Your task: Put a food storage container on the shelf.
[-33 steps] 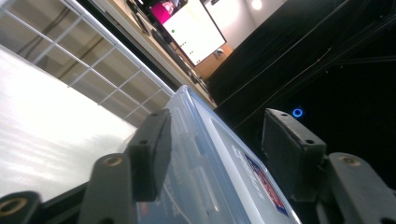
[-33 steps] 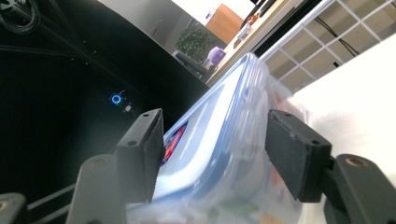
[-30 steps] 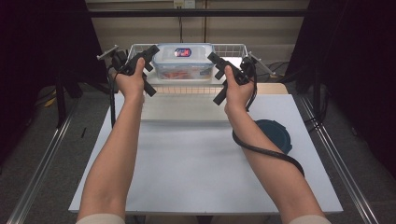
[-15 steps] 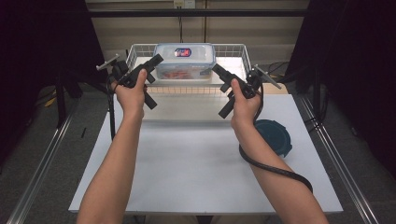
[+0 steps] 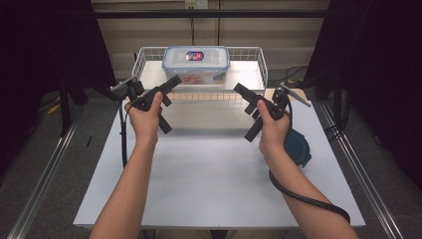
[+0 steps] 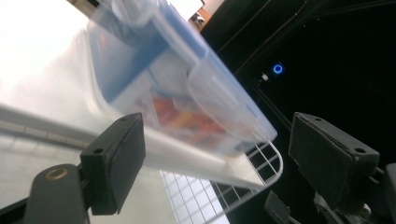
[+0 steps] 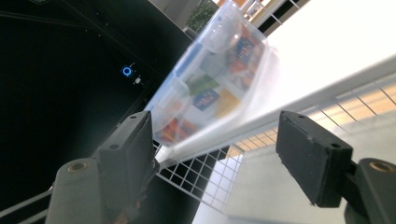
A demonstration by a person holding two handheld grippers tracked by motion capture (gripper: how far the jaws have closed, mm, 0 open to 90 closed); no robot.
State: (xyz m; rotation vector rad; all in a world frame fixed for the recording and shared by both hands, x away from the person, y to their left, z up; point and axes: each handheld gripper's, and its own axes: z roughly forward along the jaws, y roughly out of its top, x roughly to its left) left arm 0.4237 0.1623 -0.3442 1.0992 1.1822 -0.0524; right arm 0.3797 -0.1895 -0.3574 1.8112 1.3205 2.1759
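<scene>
High view: my left gripper (image 5: 171, 83) and right gripper (image 5: 240, 90), jaws just widening and empty, flank the wire basket (image 5: 144, 57) holding the lidded container (image 5: 195, 63); left gripper view: container (image 6: 187, 88) ahead; right gripper view: container (image 7: 210, 88) ahead.

container (image 5: 195, 63): clear glossy plastic, smooth lid | basket (image 5: 144, 59): white coated wire | table (image 5: 214, 174): matt white, smooth | jaw pads: black matt rubber-like

Both tools — left (image 5: 175, 81), right (image 5: 238, 89) — open, empty.
</scene>
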